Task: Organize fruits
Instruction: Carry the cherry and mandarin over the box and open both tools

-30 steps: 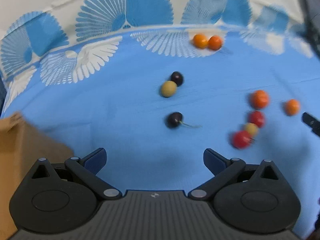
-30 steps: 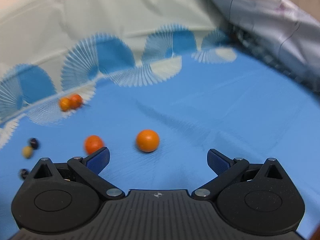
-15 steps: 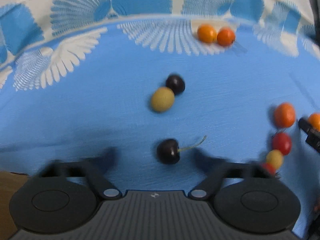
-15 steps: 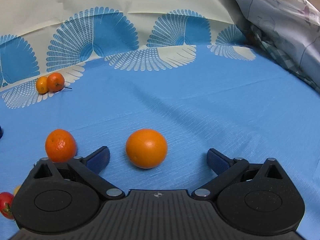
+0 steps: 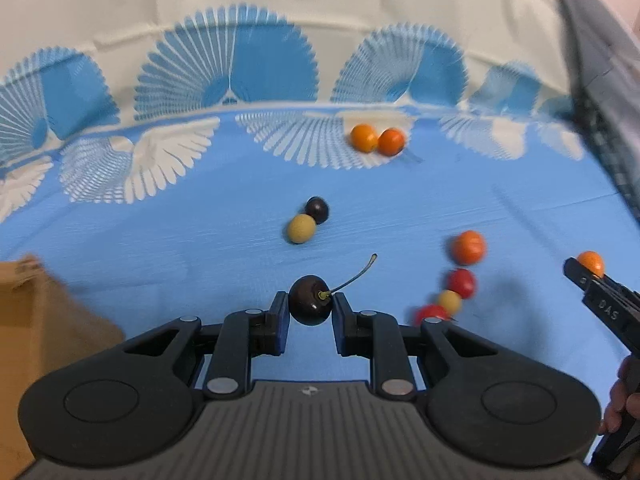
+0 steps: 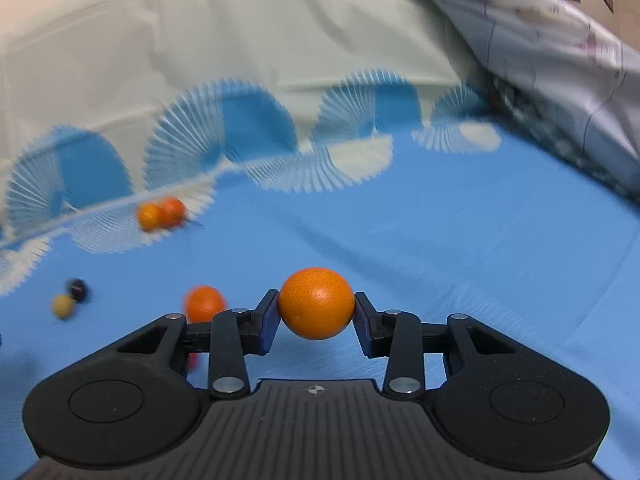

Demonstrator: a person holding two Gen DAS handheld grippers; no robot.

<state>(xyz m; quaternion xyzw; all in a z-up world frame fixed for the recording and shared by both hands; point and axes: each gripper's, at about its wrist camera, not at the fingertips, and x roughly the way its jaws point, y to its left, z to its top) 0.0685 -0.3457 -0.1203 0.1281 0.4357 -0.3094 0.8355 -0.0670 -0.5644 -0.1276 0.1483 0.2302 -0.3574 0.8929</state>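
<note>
While left gripper [image 5: 308, 312] pinches the dark glossy stemmed cherry [image 5: 310, 306] above the blue patterned cloth [image 5: 160, 248], right gripper [image 6: 316, 316] clamps the round orange citrus [image 6: 316, 308]; jaws just closed. Cherry likely soft, bruisable: grip across its sides.

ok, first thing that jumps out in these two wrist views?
Both grippers hold fruit: the left gripper is shut on a dark cherry, its stem sticking up to the right, and the right gripper is clamped on an orange. Beyond them, loose fruits dot the blue tablecloth, with an orange pair near its far patterned edge.
</note>
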